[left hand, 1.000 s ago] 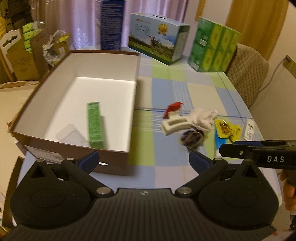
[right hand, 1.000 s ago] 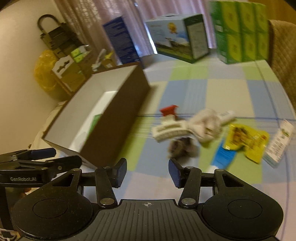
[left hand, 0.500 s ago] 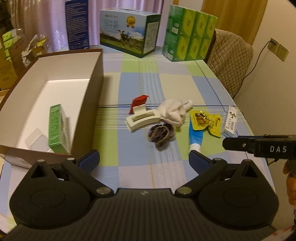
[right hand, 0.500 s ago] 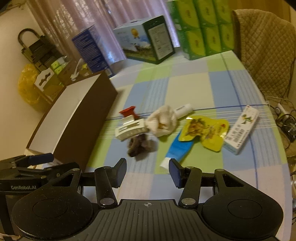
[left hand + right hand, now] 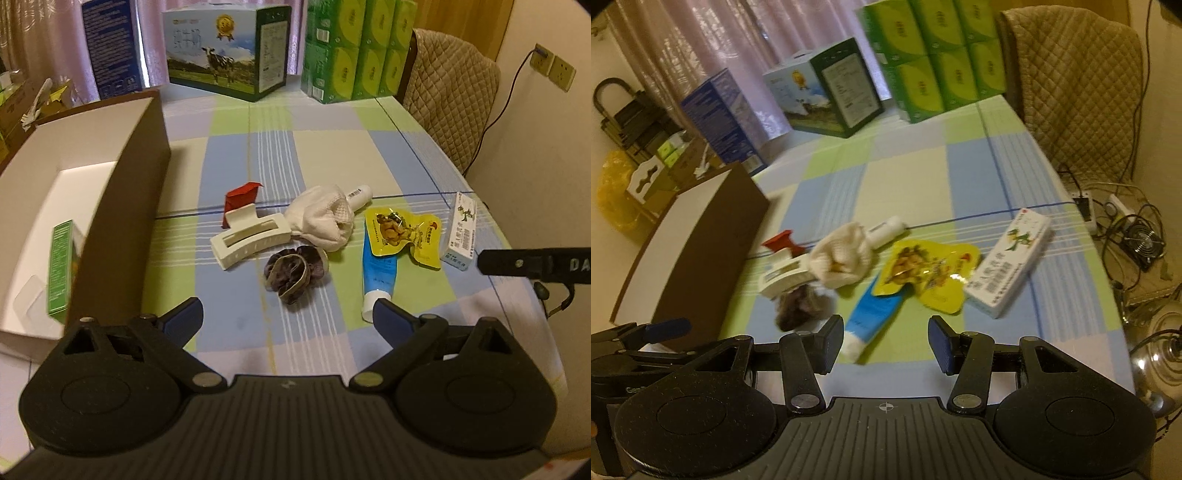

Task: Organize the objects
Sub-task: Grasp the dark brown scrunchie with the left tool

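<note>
Hovering with fingers spread and empty: left gripper (image 5: 288,314) above the table's (image 5: 332,155) near edge, right gripper (image 5: 886,343) over the blue tube (image 5: 873,314). Lying mid-table in a cluster: hair clip (image 5: 251,238), scrunchie (image 5: 295,271), white cloth (image 5: 325,218), yellow pouch (image 5: 400,232), small carton (image 5: 1008,264). Sitting at the left edge, the open box (image 5: 125,184), holding a green packet (image 5: 61,266); far interior cut off.

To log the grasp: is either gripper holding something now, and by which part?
Nothing is held. The left gripper and right gripper are both open and empty.
</note>
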